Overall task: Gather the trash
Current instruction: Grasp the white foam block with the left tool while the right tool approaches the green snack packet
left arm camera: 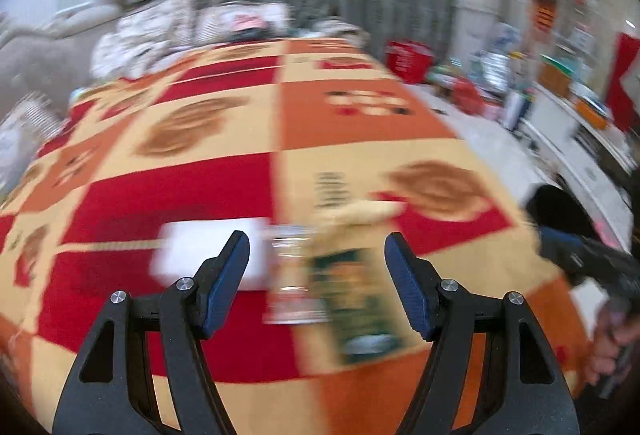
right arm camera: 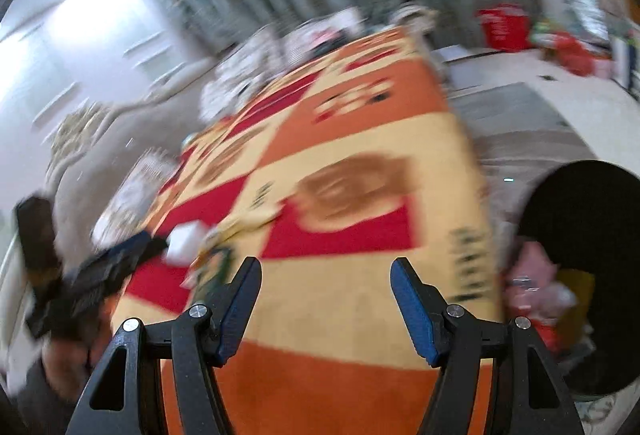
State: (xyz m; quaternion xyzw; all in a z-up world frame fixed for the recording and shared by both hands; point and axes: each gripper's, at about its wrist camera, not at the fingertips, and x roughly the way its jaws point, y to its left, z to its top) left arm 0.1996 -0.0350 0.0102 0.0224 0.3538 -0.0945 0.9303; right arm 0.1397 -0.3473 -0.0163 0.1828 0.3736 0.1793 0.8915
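- Left wrist view: my left gripper [left arm camera: 318, 285] stands wide with nothing clamped; its blue pads [left arm camera: 228, 277] are apart from everything on the patterned cloth [left arm camera: 224, 195].
- Just beyond and between those pads lie the pieces to collect; a green packet [left arm camera: 354, 305] sits closest, its long axis running away from me, roughly along my line of reach; a clear crumpled wrapper [left arm camera: 290, 275] touches its left side; a white paper [left arm camera: 208, 251] lies past my left pad.
- All of it is badly blurred; I cannot tell what the packet is.
- Right wrist view: my right gripper [right arm camera: 326, 309] is also spread and empty; only bare cloth lies between its pads.
- From that hand the same litter lies off to the left, near the left gripper [right arm camera: 120, 263]; the black bin bag [right arm camera: 592, 235], with rubbish already inside, gapes to its right, off the cloth's edge.
- My judgement: the left hand is much nearer the packet; I should close across its short width, then carry it rightward to the bag.
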